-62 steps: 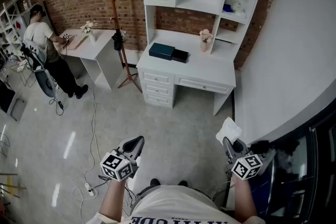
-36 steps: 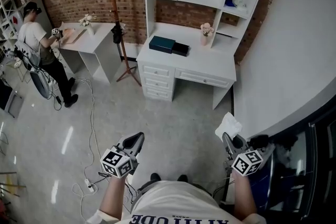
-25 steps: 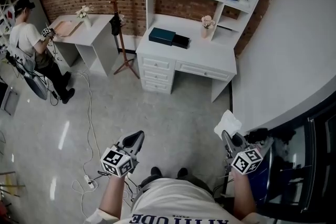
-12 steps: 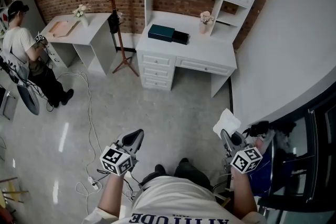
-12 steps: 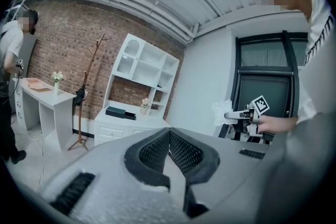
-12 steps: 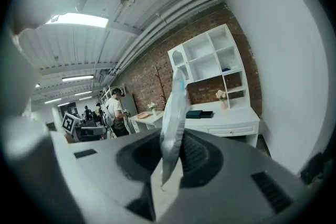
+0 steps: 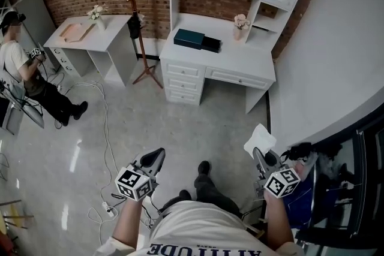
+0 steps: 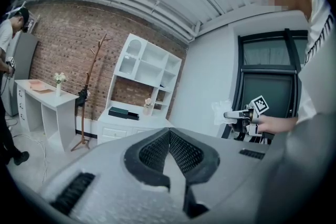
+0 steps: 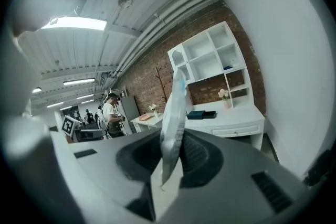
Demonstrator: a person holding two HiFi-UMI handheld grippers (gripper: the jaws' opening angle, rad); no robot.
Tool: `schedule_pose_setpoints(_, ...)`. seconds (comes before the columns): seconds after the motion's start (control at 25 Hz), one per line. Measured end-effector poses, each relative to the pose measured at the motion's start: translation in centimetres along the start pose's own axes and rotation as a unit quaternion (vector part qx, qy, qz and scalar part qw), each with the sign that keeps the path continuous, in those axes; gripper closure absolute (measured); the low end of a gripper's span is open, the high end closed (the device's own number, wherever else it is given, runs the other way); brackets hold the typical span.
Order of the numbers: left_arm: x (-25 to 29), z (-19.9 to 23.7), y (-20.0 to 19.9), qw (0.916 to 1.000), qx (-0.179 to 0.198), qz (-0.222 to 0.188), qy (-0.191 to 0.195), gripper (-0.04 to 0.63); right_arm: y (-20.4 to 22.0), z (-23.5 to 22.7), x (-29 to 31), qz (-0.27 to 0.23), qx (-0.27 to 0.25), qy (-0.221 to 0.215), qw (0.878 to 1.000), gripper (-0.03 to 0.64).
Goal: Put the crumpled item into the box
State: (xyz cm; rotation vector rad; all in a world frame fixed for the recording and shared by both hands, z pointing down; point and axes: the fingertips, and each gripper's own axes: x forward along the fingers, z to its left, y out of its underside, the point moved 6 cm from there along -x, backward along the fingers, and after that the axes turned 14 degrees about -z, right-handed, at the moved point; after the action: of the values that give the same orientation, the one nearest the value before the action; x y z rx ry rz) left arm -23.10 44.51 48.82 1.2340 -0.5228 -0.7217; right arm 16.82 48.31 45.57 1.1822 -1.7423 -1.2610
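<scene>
Right gripper (image 7: 260, 157) jaws clamp the crumpled item (image 7: 260, 141) — a thin white piece standing upright between the pads, well apart from the dark box (image 7: 195, 39) on the white desk (image 7: 240, 66). Left gripper (image 7: 155, 159) jaws are pressed together with nothing between them. Writing is limited to capital letters on the person's shirt (image 7: 198, 228) — cropped at the frame edge, not fully readable.

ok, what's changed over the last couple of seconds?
The wearer's foot has stepped forward; the other person has backed away from the side desk. Unchanged: right claw clamped on the white crumpled item, left claw shut and empty, dark box on the white desk.
</scene>
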Motion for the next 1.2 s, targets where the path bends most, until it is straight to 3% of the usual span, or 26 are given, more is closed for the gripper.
schedule_pose_setpoints(0.4,5.4,2.5,-0.7,0.9998,0.009,0.013,-0.014,0.569,0.2,-4.4,5.8,0.000,0.023,-0.007,1.000,0.538)
schedule_pose_setpoints(1.2,24.1,7.8,-1.7,0.9985,0.017,0.031,-0.042,0.569,-2.5,-17.9,22.0,0.029,0.035,-0.055,0.997,0.538)
